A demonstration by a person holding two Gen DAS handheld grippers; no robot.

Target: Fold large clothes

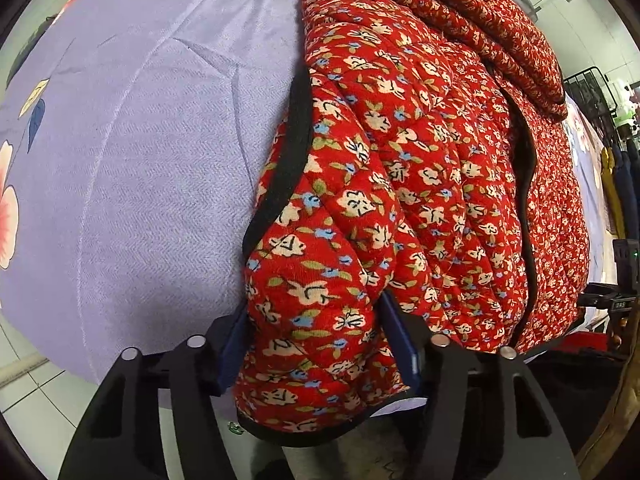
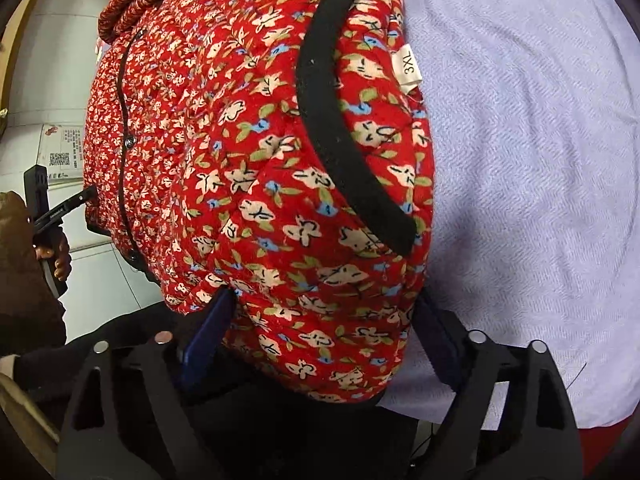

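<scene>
A quilted red jacket [image 1: 420, 168] printed with cream flowers, green leaves and small blue blossoms is seen spread on a lilac bedsheet [image 1: 132, 168] with a herringbone weave and large flower motifs near its edges. The padding is stitched in a diamond pattern, and the edges are bound in black trim [image 1: 292, 148]. A finer floral print in the same red is shown on a folded-back layer at the far side, beyond the jaws. In the left wrist view, a padded corner of the jacket is bunched between the blue pads of the left gripper [image 1: 316, 344], whose jaws are seen pressed against the fabric on both sides; the rest of the garment extends ahead and to the right of the jaws, while bare sheet lies ahead to their left. In the right wrist view, another thick fold is enclosed by the right gripper [image 2: 320, 340], the jaws being set wide and pressed into the padding on each side. A curved band of black trim and a white size tag [image 2: 409, 67] marked 3XL are seen ahead of these jaws, the tag lying at the jacket's edge beside the sheet. A row of dark buttons [image 2: 130, 142] runs along a black-edged opening ahead and left of the jaws.
</scene>
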